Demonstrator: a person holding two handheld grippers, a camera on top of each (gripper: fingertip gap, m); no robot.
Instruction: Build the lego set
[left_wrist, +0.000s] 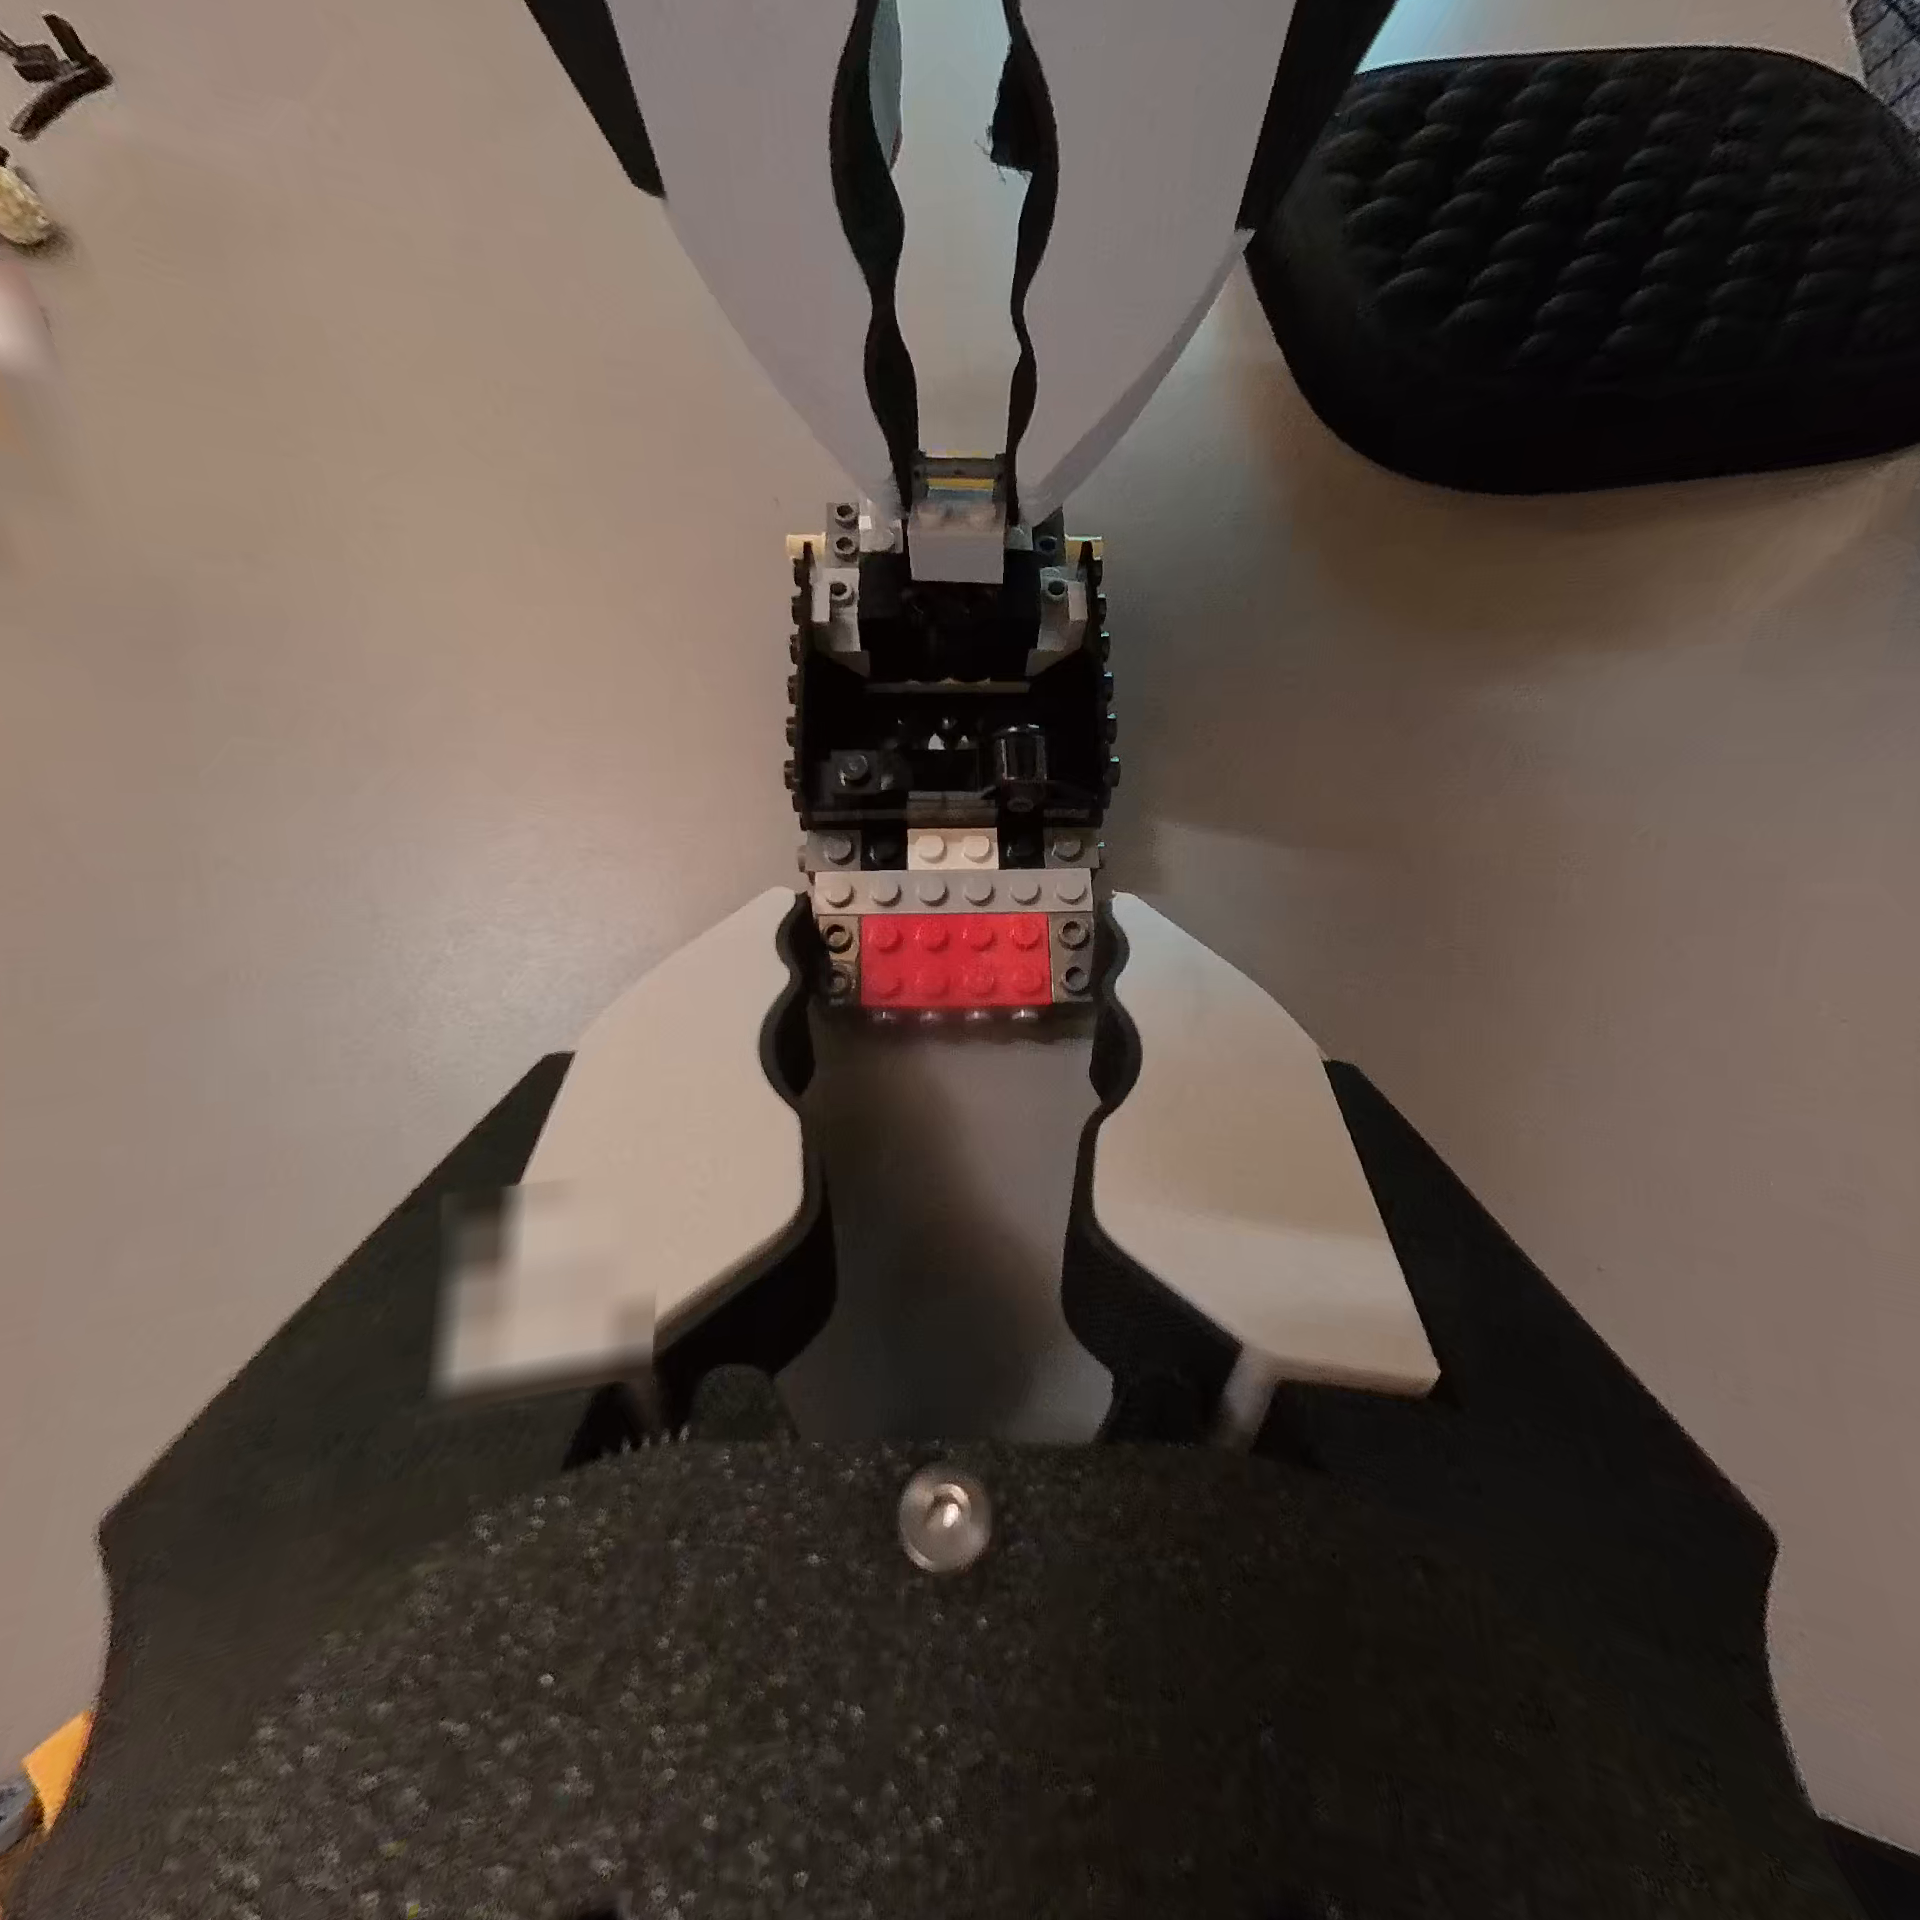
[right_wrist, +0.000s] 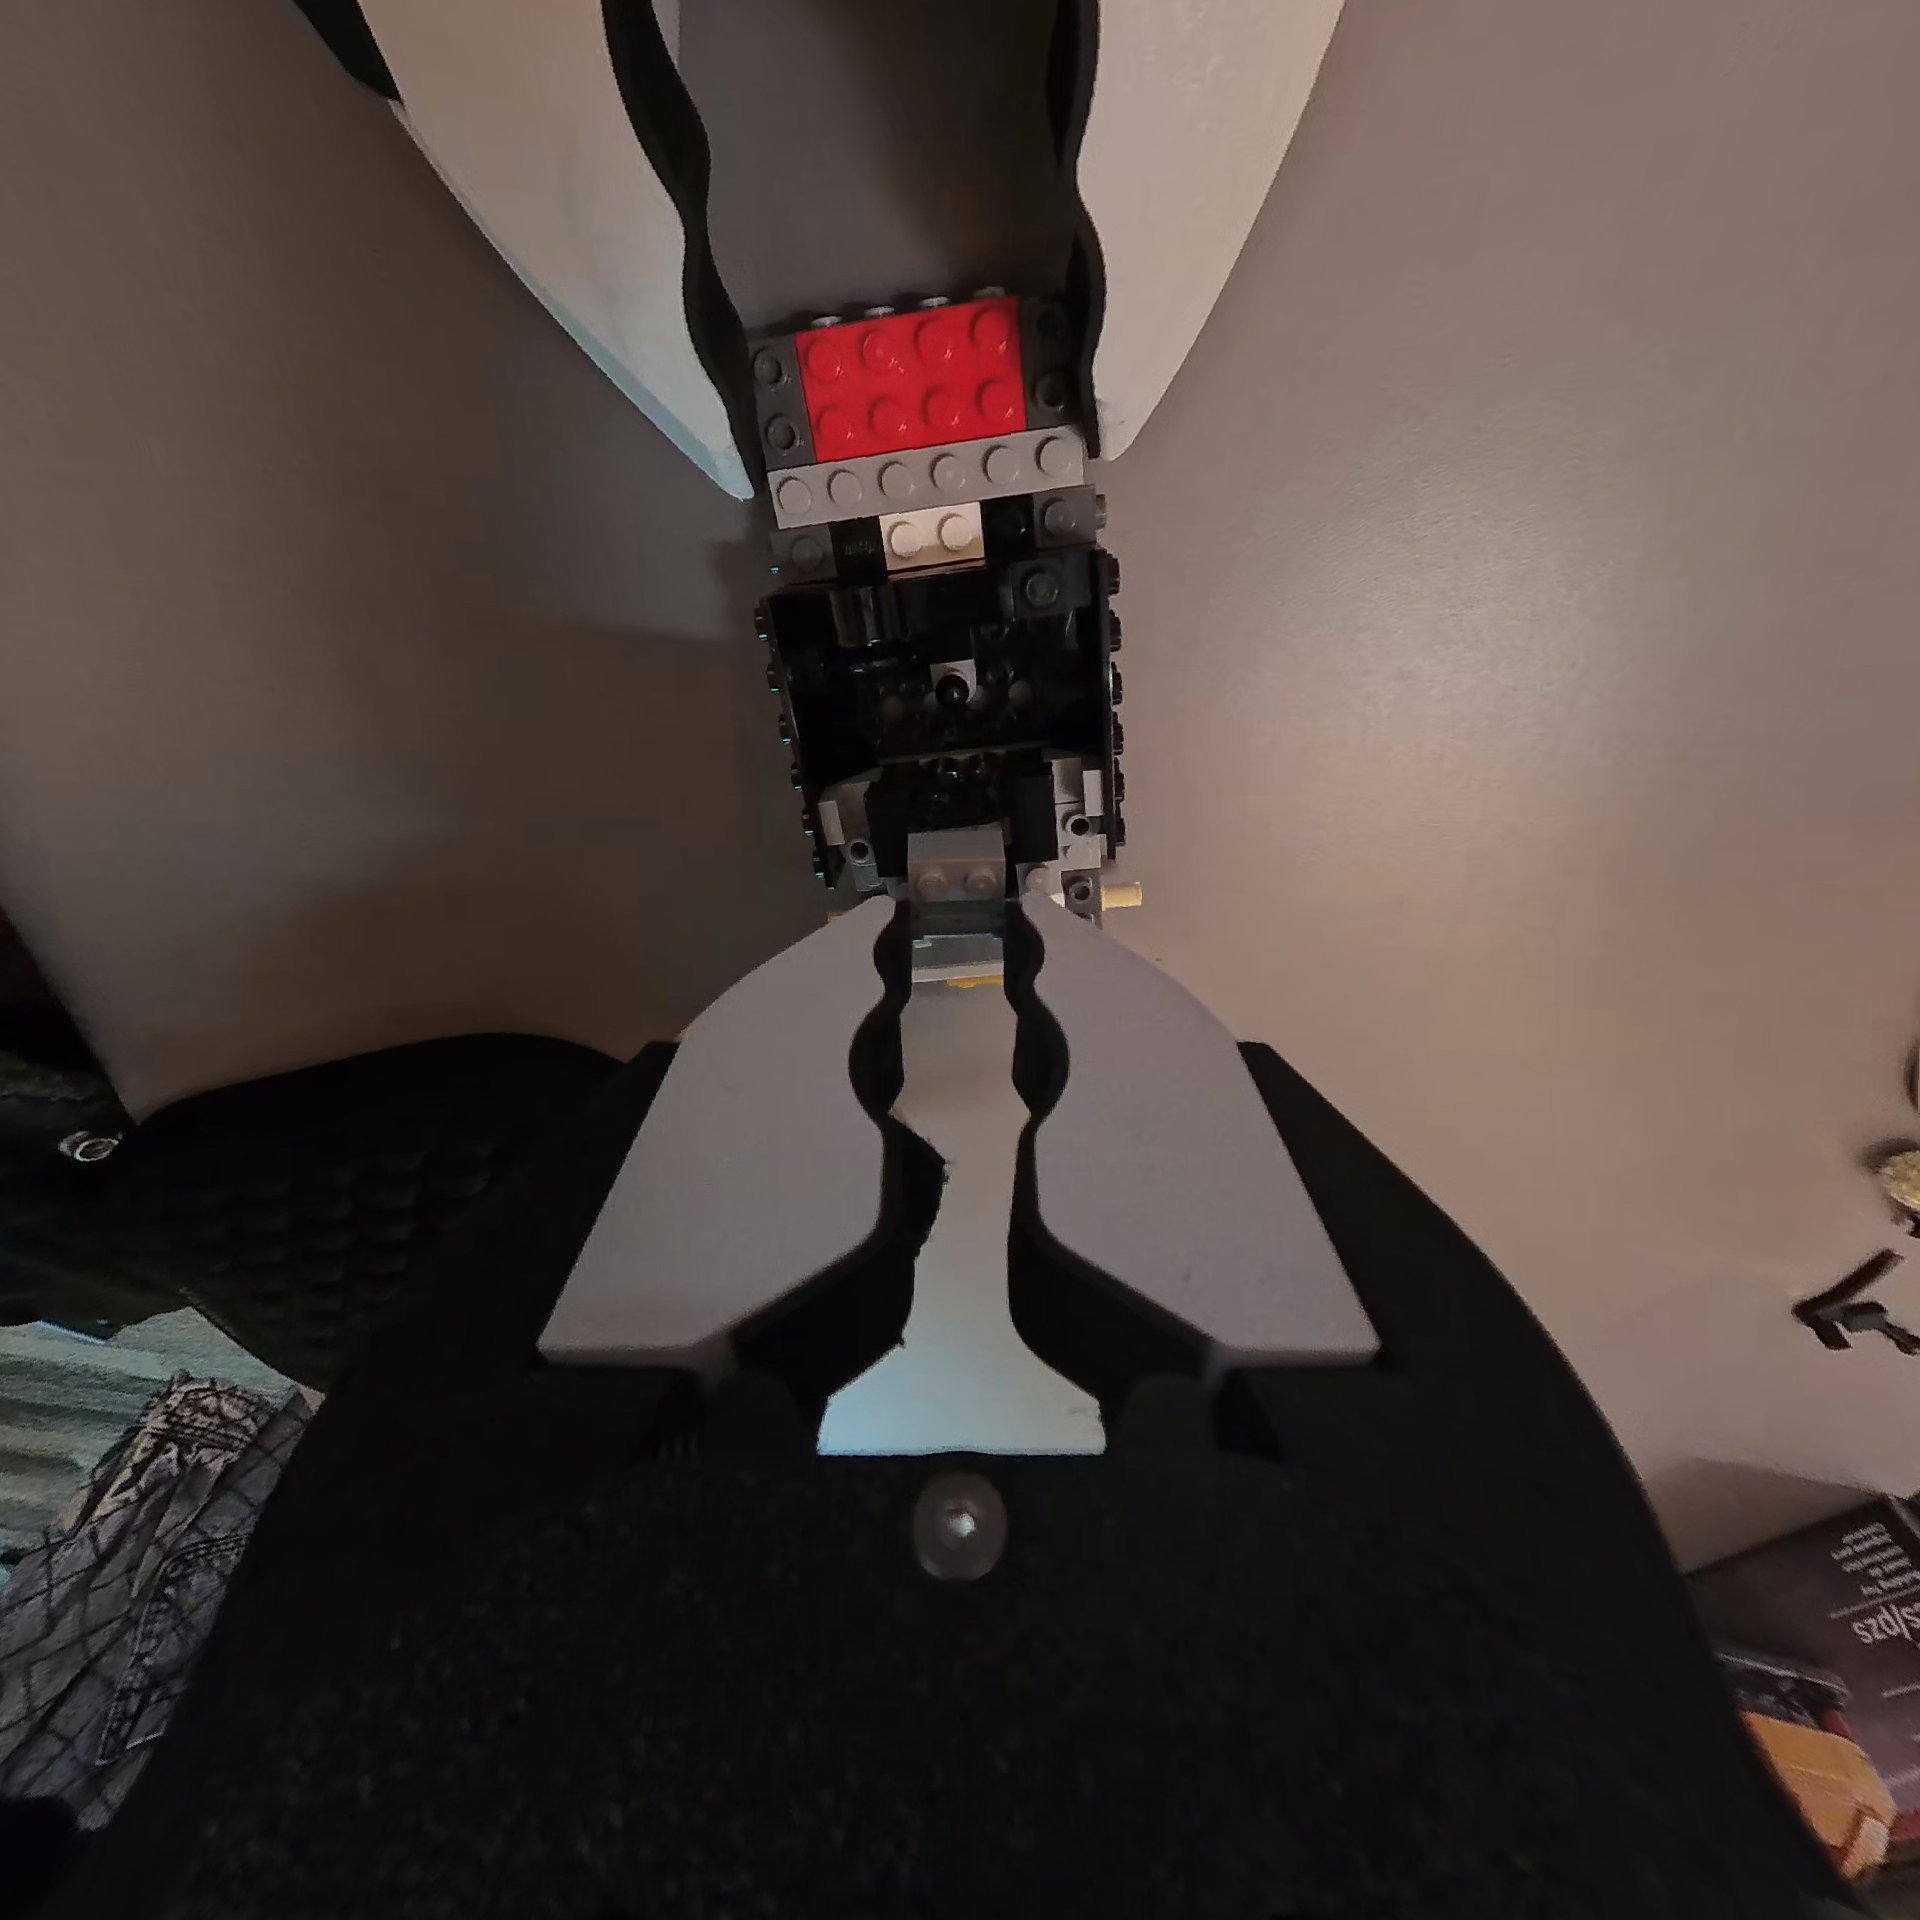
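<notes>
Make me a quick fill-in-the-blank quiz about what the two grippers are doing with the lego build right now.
1. The left gripper grips the lego model at the end with the ___ brick on top.
2. The right gripper grips the opposite, ___ end.
3. The model's open middle section is mostly ___ in colour.
4. The model is held by ___ grippers at once.

Missing words: red; narrower; black; two
</notes>
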